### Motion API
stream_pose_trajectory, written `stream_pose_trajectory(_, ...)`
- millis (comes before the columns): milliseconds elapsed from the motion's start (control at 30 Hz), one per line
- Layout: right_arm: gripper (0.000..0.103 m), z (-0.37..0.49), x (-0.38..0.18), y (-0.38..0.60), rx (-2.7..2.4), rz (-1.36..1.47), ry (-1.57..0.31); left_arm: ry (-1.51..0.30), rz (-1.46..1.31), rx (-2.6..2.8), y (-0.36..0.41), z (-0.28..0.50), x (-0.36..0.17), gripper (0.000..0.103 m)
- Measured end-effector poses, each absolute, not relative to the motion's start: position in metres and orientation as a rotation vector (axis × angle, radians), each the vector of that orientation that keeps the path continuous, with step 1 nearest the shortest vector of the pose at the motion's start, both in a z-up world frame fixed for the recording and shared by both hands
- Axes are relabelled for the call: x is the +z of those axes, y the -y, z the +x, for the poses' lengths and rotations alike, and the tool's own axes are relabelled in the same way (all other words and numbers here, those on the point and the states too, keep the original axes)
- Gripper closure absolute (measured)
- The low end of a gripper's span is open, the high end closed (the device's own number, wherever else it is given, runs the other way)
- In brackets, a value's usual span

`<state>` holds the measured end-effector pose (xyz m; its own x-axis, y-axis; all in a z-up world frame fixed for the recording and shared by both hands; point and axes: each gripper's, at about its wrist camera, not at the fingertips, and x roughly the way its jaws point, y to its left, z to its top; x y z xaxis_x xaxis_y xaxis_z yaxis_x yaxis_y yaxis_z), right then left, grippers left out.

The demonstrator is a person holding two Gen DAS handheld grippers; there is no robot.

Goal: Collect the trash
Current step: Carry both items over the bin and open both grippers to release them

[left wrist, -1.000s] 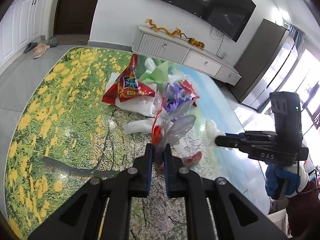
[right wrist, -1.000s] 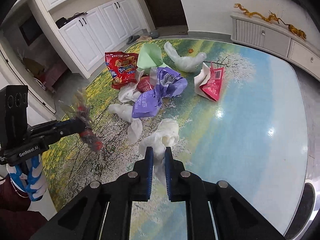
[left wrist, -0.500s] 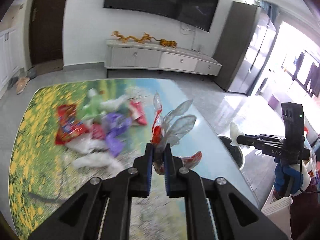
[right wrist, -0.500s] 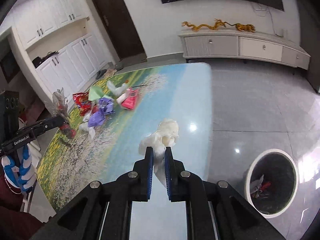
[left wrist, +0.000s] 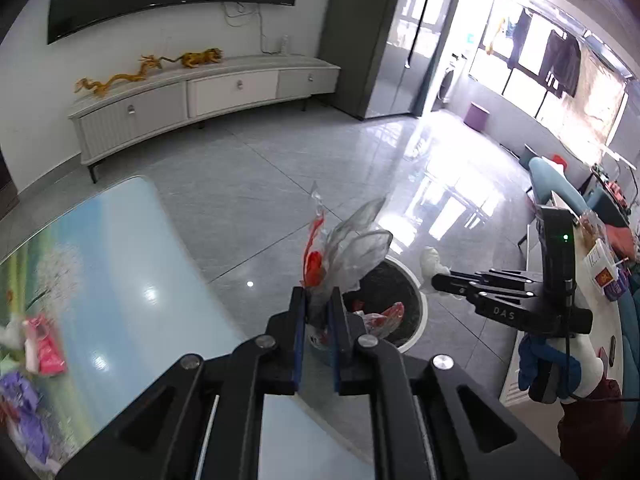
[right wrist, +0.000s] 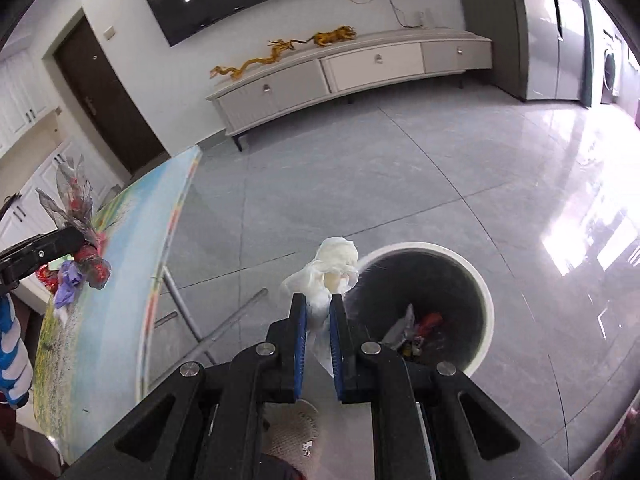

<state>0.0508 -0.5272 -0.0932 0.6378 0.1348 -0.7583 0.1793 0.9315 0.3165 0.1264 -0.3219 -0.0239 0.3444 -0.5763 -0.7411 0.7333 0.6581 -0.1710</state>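
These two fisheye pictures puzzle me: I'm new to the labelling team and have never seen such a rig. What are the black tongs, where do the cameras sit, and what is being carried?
No robot here: a person holds a two-finger gripper in each hand, and a camera on each looks forward along its fingers. In the left wrist view, the left gripper is shut on a crumpled clear wrapper with red print. In the right wrist view, the right gripper is shut on a white tissue wad. Each view also shows the other gripper off to the side, with a gloved hand gripping it. Both point down toward a round trash bin on the grey floor, which already has some litter inside. At the left is the picture-printed table, with more wrappers lying on it.
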Motion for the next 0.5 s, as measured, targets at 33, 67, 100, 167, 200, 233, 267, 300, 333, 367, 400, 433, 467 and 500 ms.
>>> stream_pose_trajectory(33,0.092,0.053,-0.100,0.536,-0.045,0.391,-0.897,-0.878,0.221,-0.877,0.341,0.128,-0.030,0.093)
stream_pose_trajectory(67,0.092,0.055,-0.106,0.545,-0.063,0.400,-0.909,-0.892,0.229,-0.896,0.359,0.130,-0.036,0.093)
stream_pose_trajectory(100,0.092,0.056,-0.110,0.552,-0.076,0.408,-0.917,-0.909,0.230,-0.913,0.376,0.132,-0.042,0.093)
stream_pose_trajectory(167,0.092,0.061,-0.121,0.568,-0.104,0.429,-0.935,-0.938,0.236,-0.925,0.406,0.138,-0.056,0.093)
stream_pose_trajectory(200,0.092,0.062,-0.124,0.573,-0.115,0.433,-0.941,-0.948,0.239,-0.926,0.418,0.140,-0.061,0.093)
stream_pose_trajectory(233,0.092,0.063,-0.129,0.578,-0.127,0.438,-0.950,-0.962,0.239,-0.930,0.429,0.142,-0.068,0.093)
stream_pose_trajectory(267,0.092,0.064,-0.132,0.581,-0.135,0.443,-0.957,-0.976,0.237,-0.931,0.439,0.145,-0.074,0.092)
stream_pose_trajectory(300,0.092,0.066,-0.136,0.585,-0.143,0.450,-0.964,-0.984,0.233,-0.929,0.448,0.147,-0.077,0.092)
stream_pose_trajectory(333,0.092,0.067,-0.140,0.589,-0.152,0.460,-0.970,-0.987,0.229,-0.927,0.455,0.148,-0.081,0.092)
stream_pose_trajectory(367,0.090,0.068,-0.143,0.591,-0.158,0.467,-0.975,-0.991,0.228,-0.929,0.462,0.151,-0.082,0.092)
stream_pose_trajectory(400,0.090,0.069,-0.146,0.594,-0.163,0.474,-0.981,-0.997,0.221,-0.936,0.468,0.152,-0.085,0.091)
stream_pose_trajectory(433,0.090,0.070,-0.151,0.597,-0.171,0.482,-0.986,-1.000,0.215,-0.946,0.471,0.152,-0.086,0.089)
stream_pose_trajectory(467,0.084,0.070,-0.154,0.599,-0.174,0.493,-0.988,-1.003,0.214,-0.952,0.476,0.153,-0.088,0.080)
stream_pose_trajectory(500,0.076,0.070,-0.157,0.602,-0.178,0.509,-0.988,-1.003,0.212,-0.954,0.479,0.153,-0.088,0.065)
